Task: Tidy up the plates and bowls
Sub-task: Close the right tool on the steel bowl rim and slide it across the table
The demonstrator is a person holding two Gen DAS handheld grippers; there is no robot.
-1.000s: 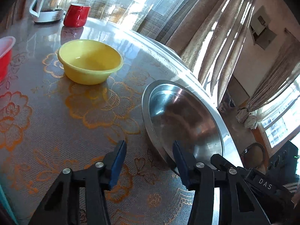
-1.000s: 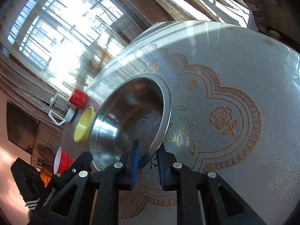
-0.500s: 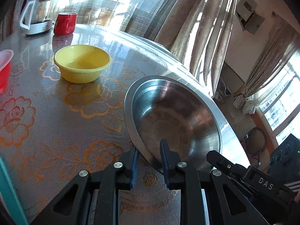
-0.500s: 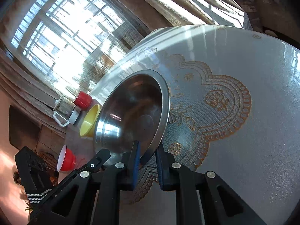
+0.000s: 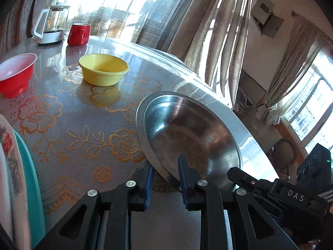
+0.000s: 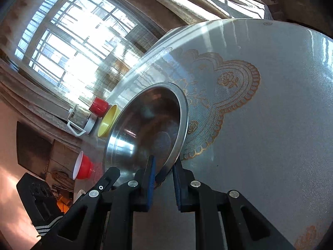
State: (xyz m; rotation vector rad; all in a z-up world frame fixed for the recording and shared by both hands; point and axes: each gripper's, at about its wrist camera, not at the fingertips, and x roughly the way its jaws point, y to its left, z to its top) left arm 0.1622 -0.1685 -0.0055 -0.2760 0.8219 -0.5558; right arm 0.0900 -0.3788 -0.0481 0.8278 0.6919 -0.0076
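Observation:
A large steel plate [image 5: 187, 133] is held tilted above the table, and it also shows in the right wrist view [image 6: 145, 131]. My left gripper [image 5: 165, 171] is shut on its near rim. My right gripper [image 6: 163, 171] is shut on the rim at another spot. A yellow bowl [image 5: 103, 69] and a red bowl [image 5: 15, 75] stand further back on the table; both also show in the right wrist view, yellow bowl [image 6: 108, 120], red bowl [image 6: 83, 167]. White and teal plates [image 5: 18, 166] stand at the left edge of the left wrist view.
A red mug [image 5: 79, 34] and a glass kettle [image 5: 51, 27] stand at the table's far side by the window. The round table [image 6: 270, 114] has a lace-patterned cover, and its edge runs just right of the steel plate. Curtains hang beyond.
My left gripper closed on the steel plate's rim. Both grippers then lifted and tilted the plate and drew it back from the yellow bowl.

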